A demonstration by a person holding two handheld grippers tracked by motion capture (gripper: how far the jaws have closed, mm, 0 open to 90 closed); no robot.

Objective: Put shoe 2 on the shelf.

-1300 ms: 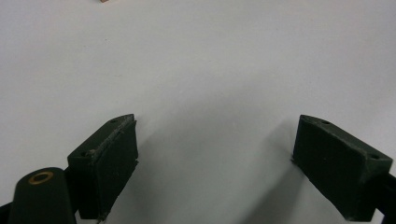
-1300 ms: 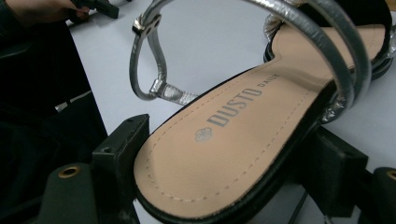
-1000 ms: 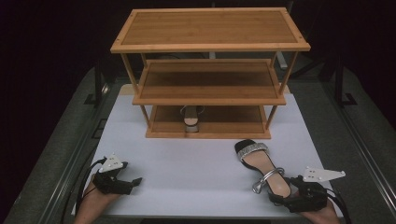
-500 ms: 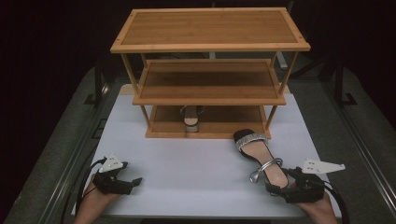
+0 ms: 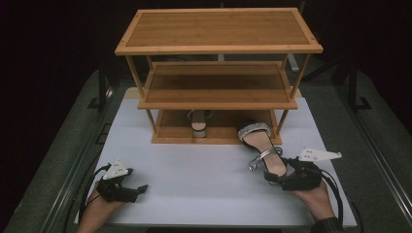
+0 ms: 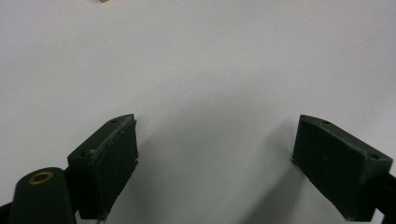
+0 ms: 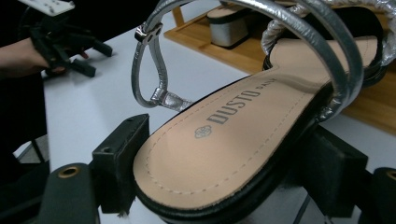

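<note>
White and bare along its front, the surface [image 5: 204, 170] carries a three-tier wooden shoe rack [image 5: 218, 48] at its far edge, with dark surroundings on all sides. At about 8 o'clock in the high view, the left tongs [image 5: 141, 188] rest low on the surface in a person's hand, jaws spread wide; the left gripper view shows the two black pads [image 6: 109, 161] well apart over plain white surface. At 12 o'clock, on the rack's bottom shelf, a block-heeled sandal [image 5: 199, 125] stands with its heel facing the front. To its right, at about 4 o'clock, the right tongs [image 5: 268, 175] hold a second sandal [image 5: 260, 141] by the heel end, its silver-strapped toe lying on the front edge of the bottom shelf, just beside the rack's right front post. In the right gripper view the jaws press on either side of the tan insole [image 7: 233, 135], printed with a brand mark, while the silver ankle strap [image 7: 149, 70] loops up with its buckle at the top. Beyond it in that view, the left tongs [image 7: 95, 58] sit on the surface at 10 o'clock, and the first sandal [image 7: 231, 25] is on the shelf at 12 o'clock.
</note>
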